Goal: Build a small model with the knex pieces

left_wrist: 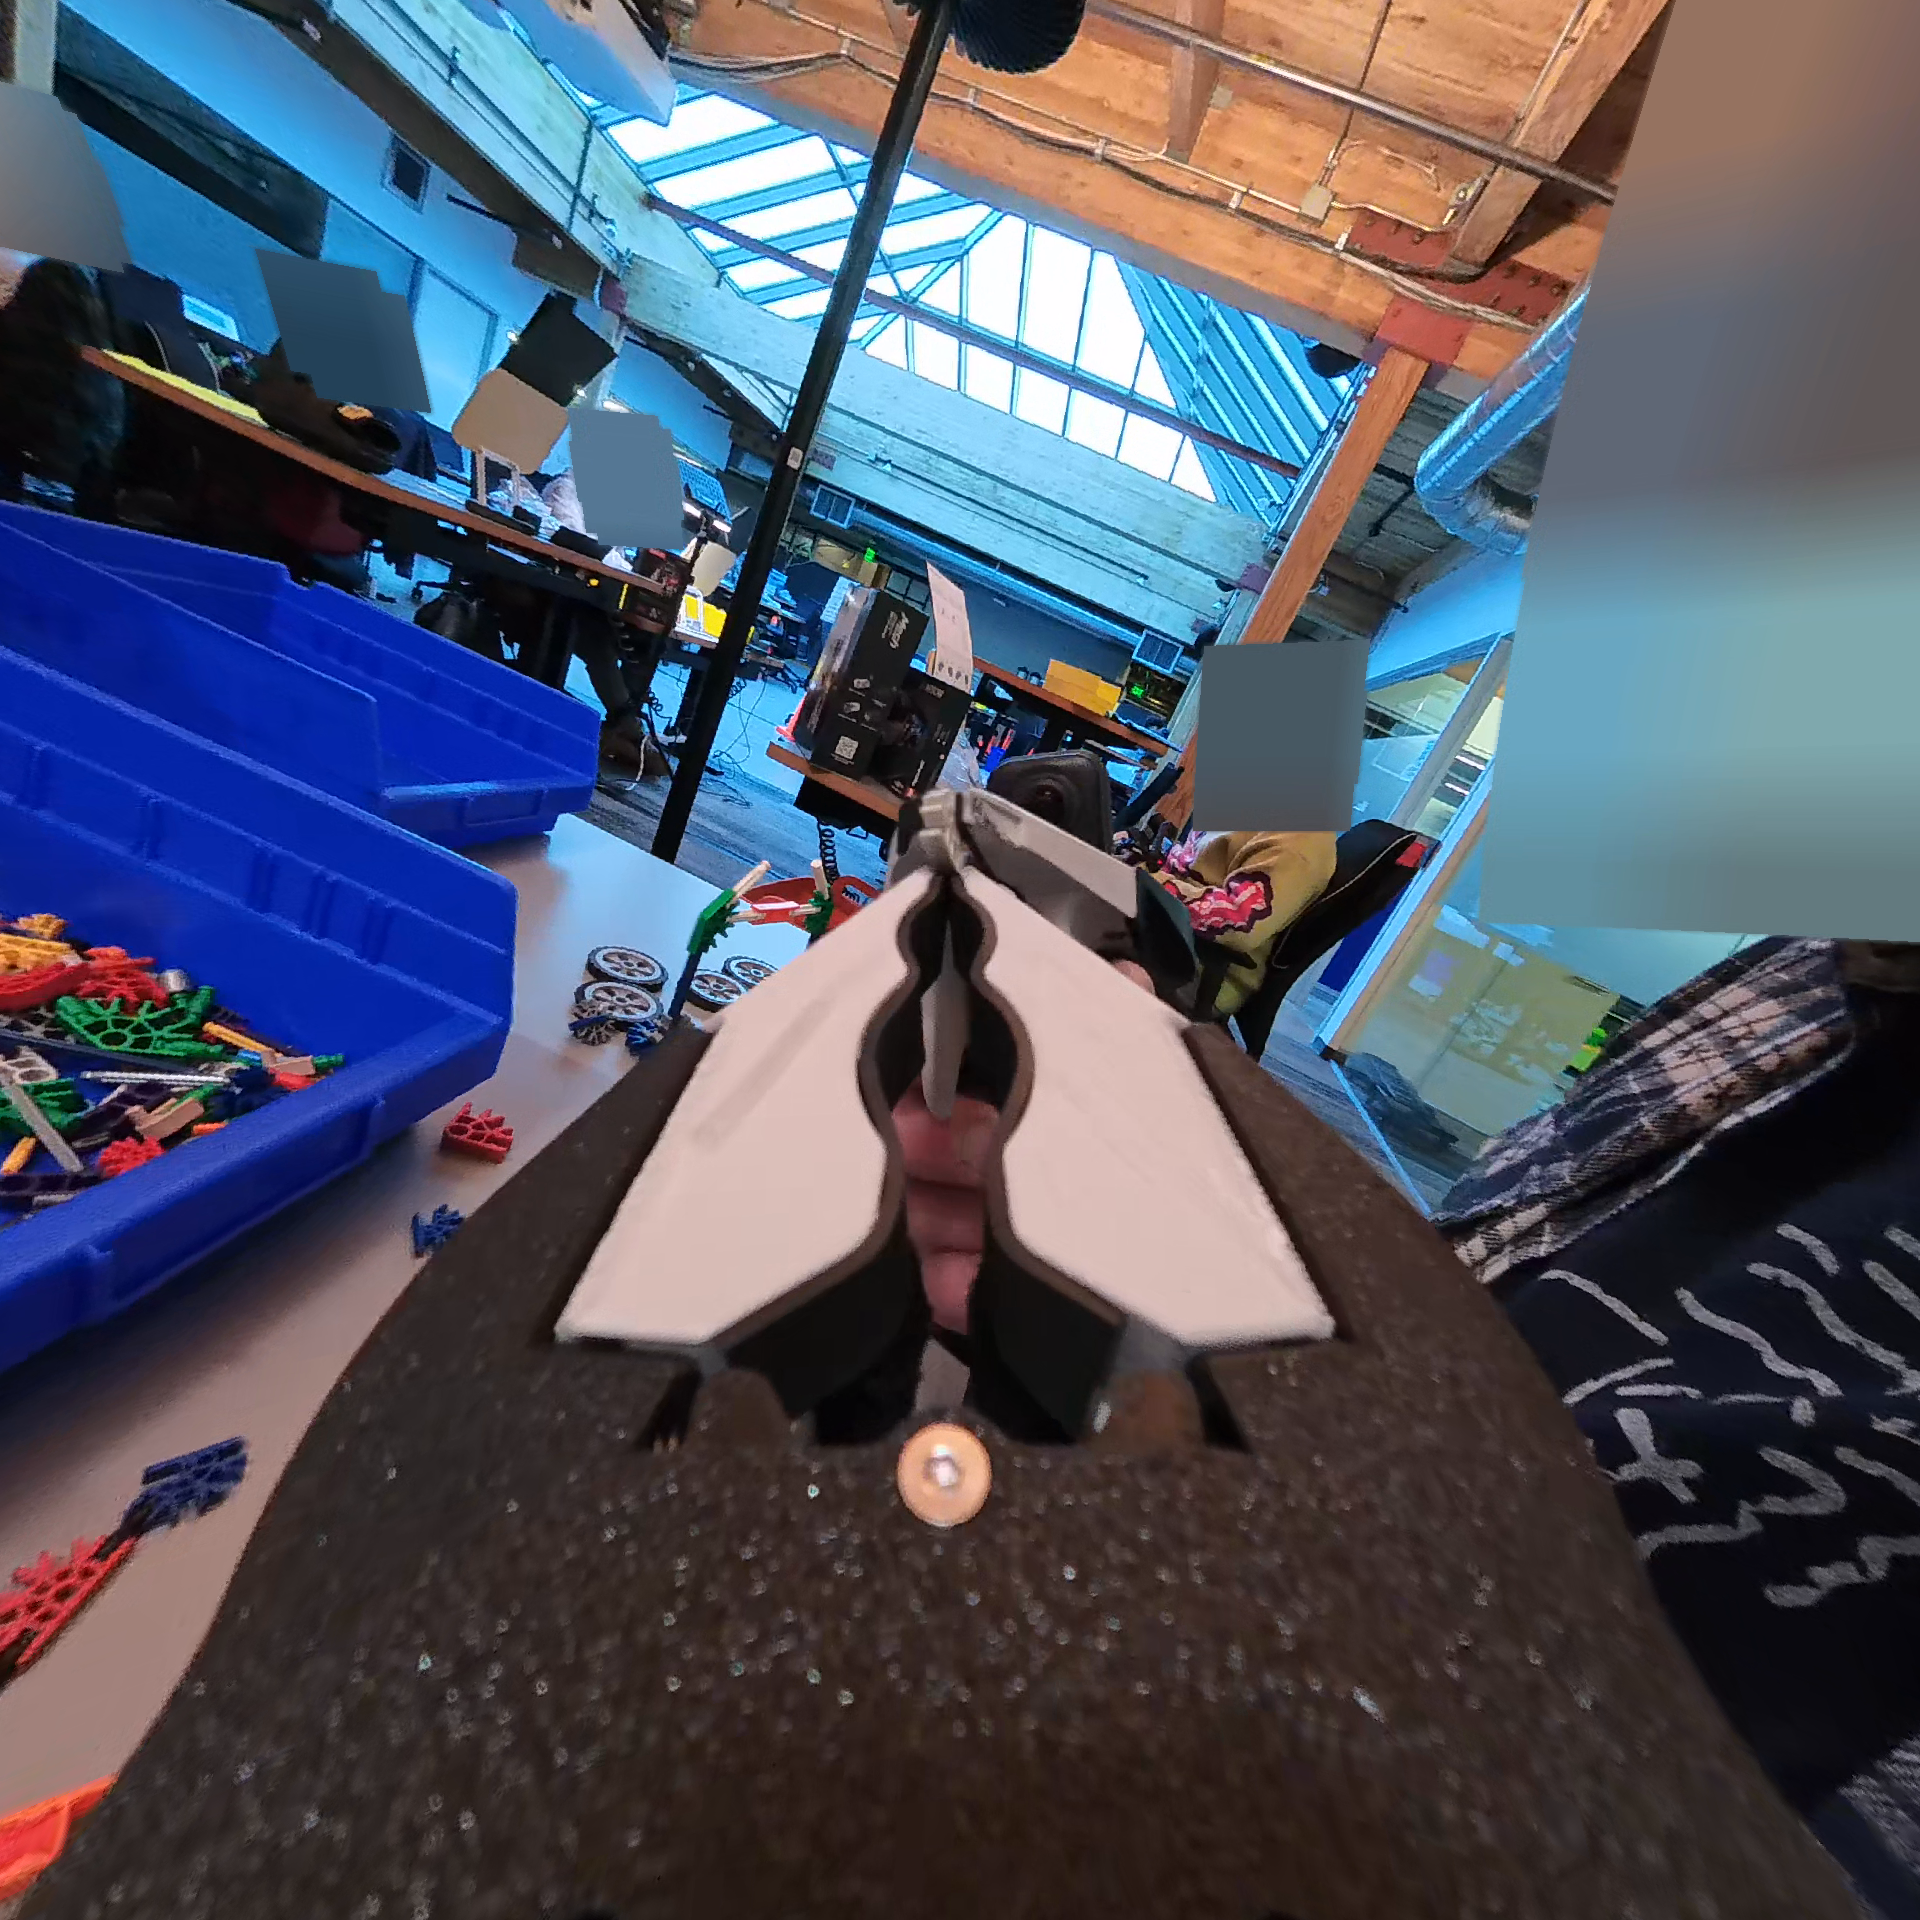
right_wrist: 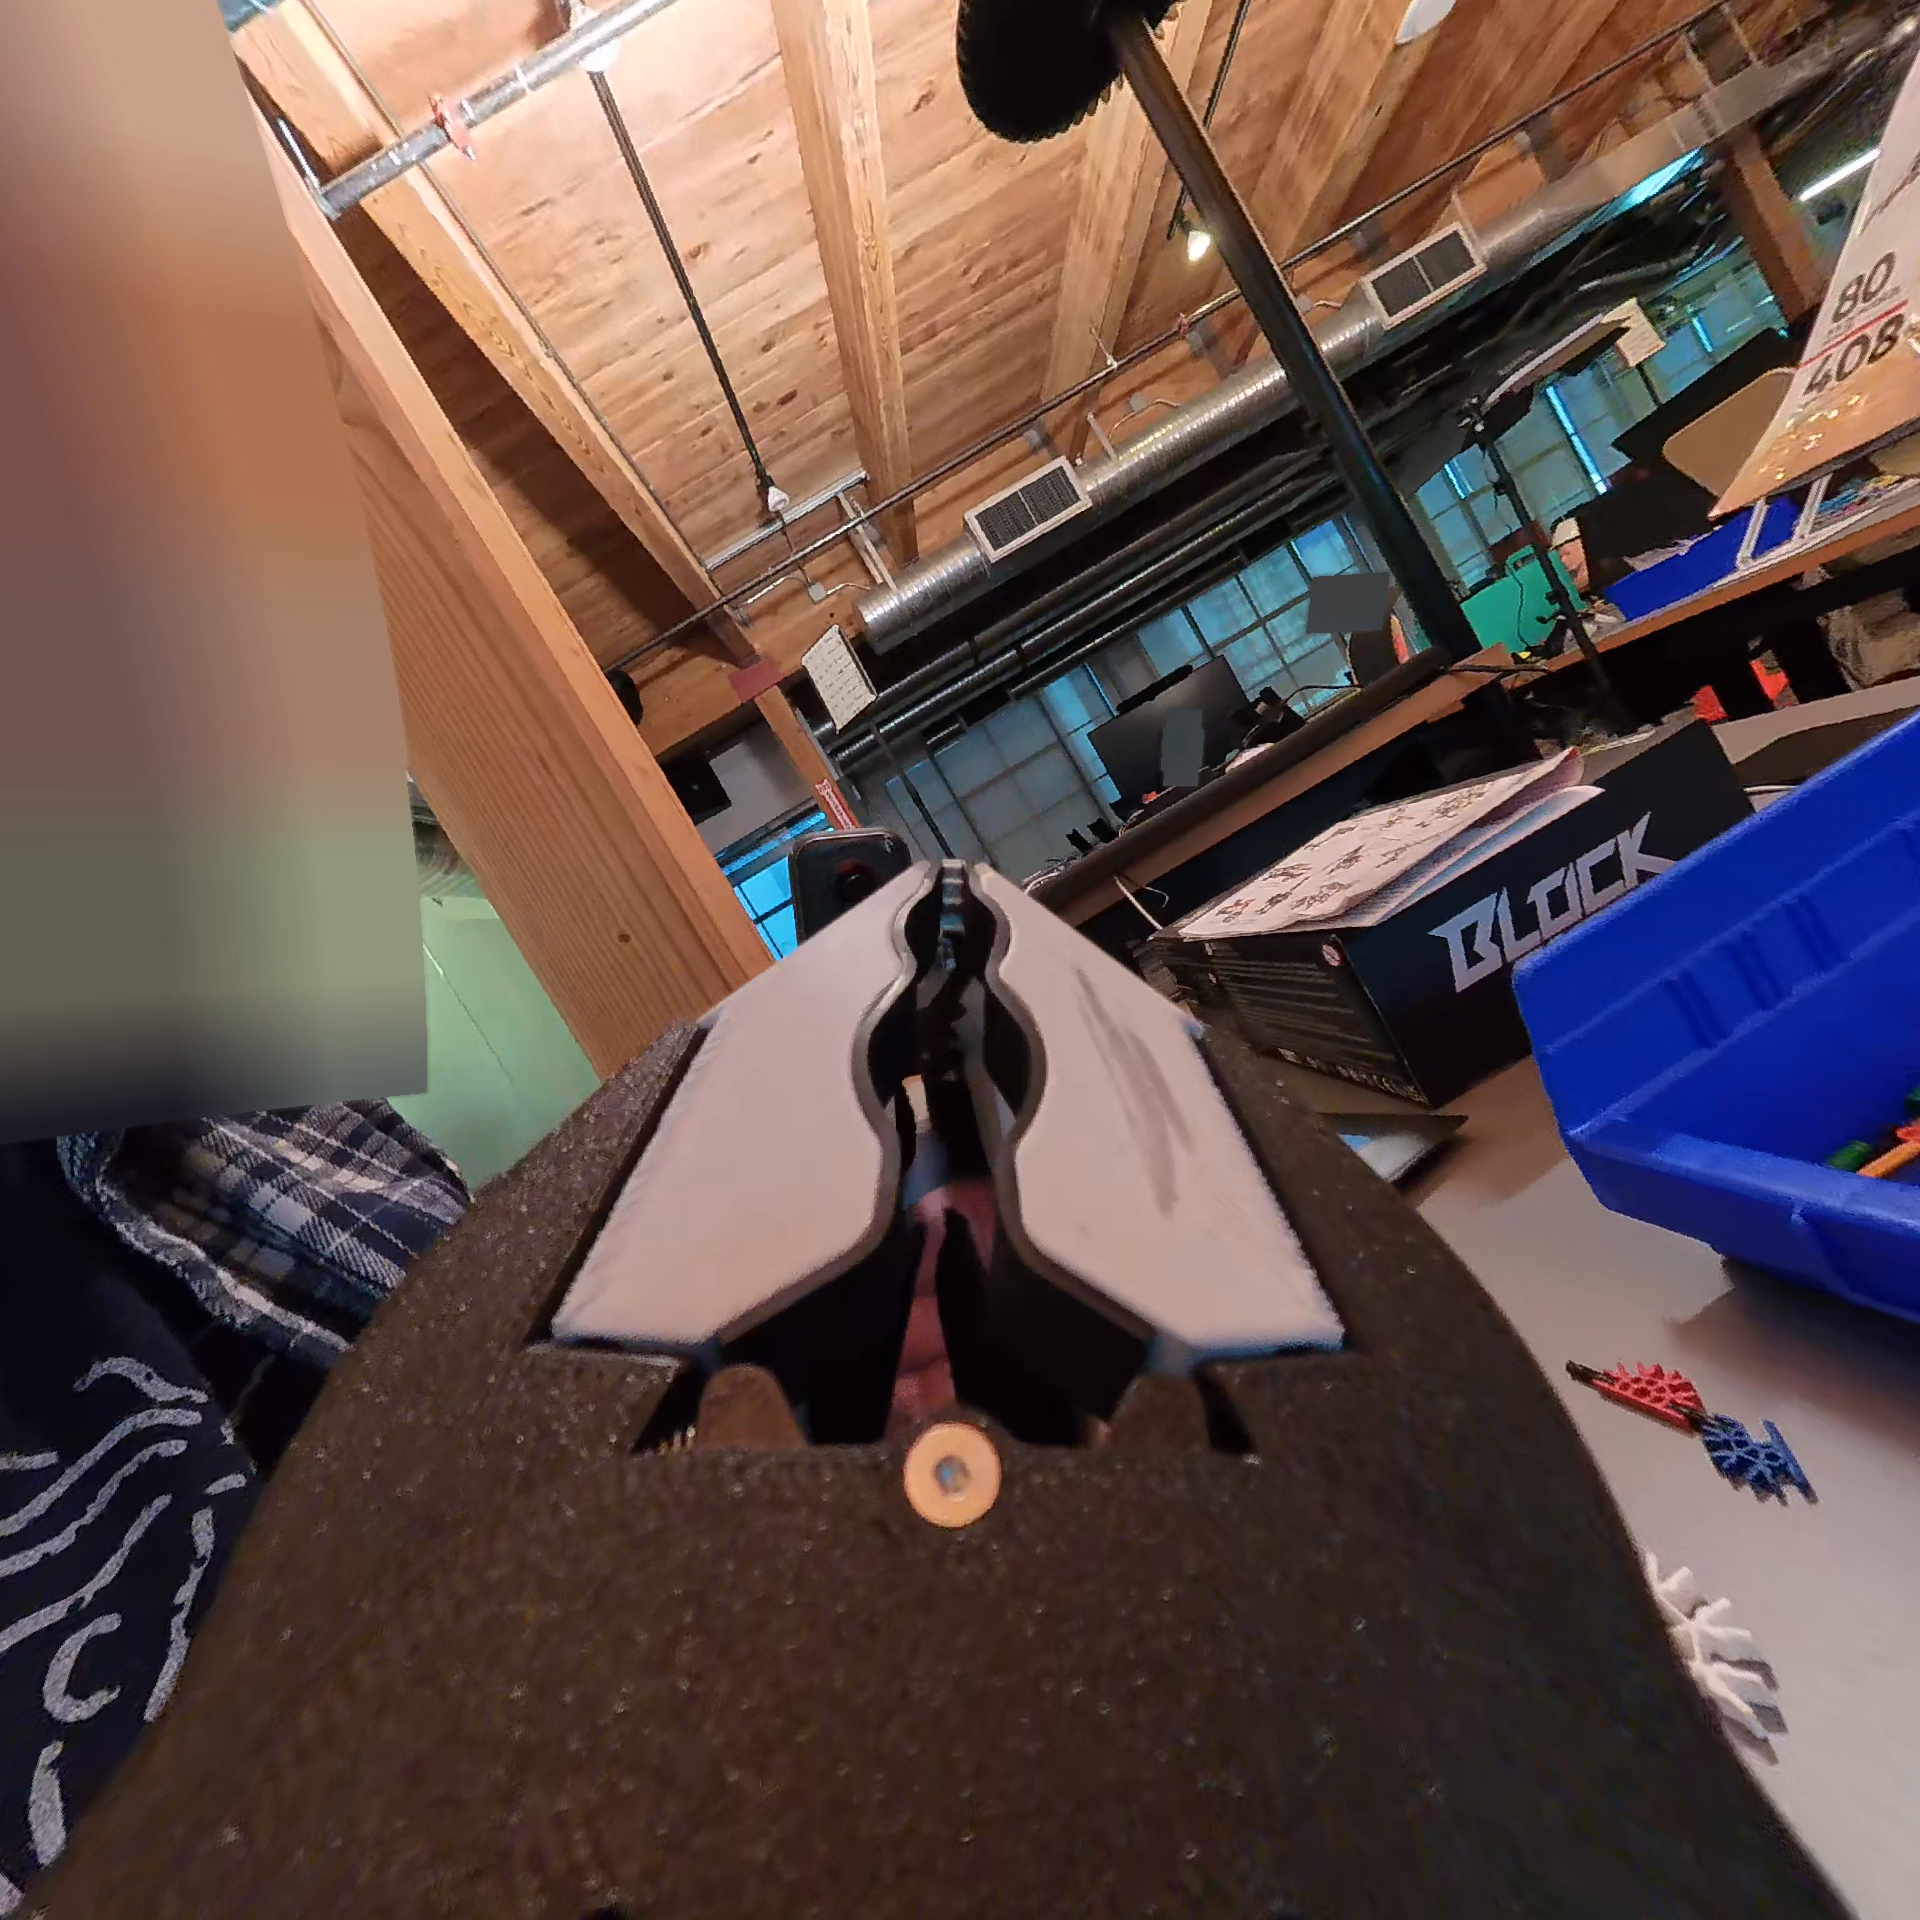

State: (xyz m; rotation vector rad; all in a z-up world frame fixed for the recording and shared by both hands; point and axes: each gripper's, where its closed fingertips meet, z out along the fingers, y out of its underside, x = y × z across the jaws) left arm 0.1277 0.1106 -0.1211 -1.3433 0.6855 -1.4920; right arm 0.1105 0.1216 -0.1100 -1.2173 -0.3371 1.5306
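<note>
My left gripper (left_wrist: 940,883) is raised off the table, shut on a thin grey rod (left_wrist: 943,1023) that runs back between its fingers. Its tips meet the right gripper's grey fingers (left_wrist: 1023,857), which point straight at it. My right gripper (right_wrist: 951,878) is shut on a thin black toothed piece (right_wrist: 948,961). The left gripper's camera body (right_wrist: 847,873) shows just behind its tips. A person's fingers show in the gap behind each pair of jaws. A plaid sleeve (left_wrist: 1683,1081) is on the right.
A blue bin (left_wrist: 343,1039) of coloured construction pieces stands to the left, with empty blue bins (left_wrist: 416,707) behind. Loose wheels (left_wrist: 623,971), a small red and green model (left_wrist: 790,904) and scattered connectors (left_wrist: 476,1130) lie on the grey table. A black box (right_wrist: 1455,956) bears a booklet (right_wrist: 1382,852). A black pole (left_wrist: 800,447) rises behind. My left and right fingertips are right by each other.
</note>
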